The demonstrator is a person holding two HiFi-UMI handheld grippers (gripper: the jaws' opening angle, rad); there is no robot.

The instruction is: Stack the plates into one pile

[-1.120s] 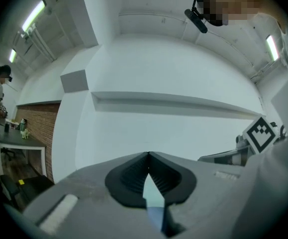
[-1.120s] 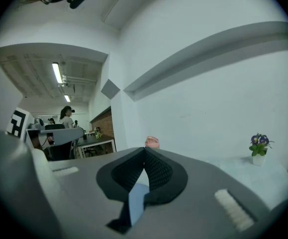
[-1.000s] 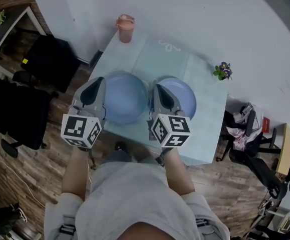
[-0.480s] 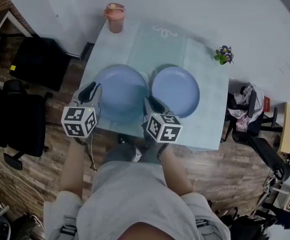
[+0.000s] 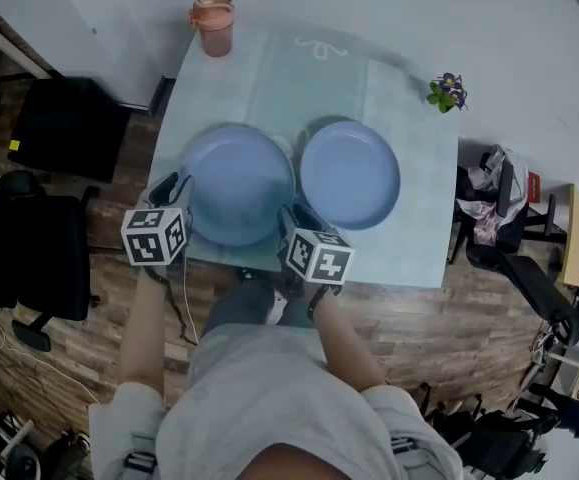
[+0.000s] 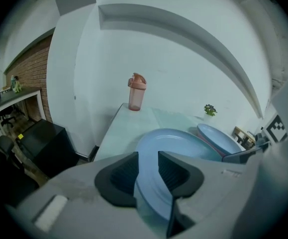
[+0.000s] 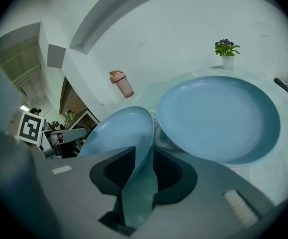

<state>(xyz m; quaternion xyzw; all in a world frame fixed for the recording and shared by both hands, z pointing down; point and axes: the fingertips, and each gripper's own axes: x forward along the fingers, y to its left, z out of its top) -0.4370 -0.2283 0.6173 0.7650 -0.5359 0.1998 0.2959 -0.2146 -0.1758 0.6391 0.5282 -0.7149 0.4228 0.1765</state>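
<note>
Two light blue plates lie side by side on the pale teal table. The left plate is nearest me; the right plate sits beside it, and a pinkish edge shows under it in the left gripper view. My left gripper is at the left plate's near-left rim. My right gripper is at its near-right rim. Both have just been opening and stand open. In the left gripper view the left plate shows in the gap of the gripper. In the right gripper view that plate's rim runs into the gripper's gap, untouched by the pads.
A pink bottle stands at the table's far left corner and a small potted plant at the far right corner. A black cabinet is left of the table, chairs and clutter right of it. The table's near edge is just under the grippers.
Both grippers have come down and back from above the plates to the left plate's near rim. Their jaws, shut before, now stand apart.
</note>
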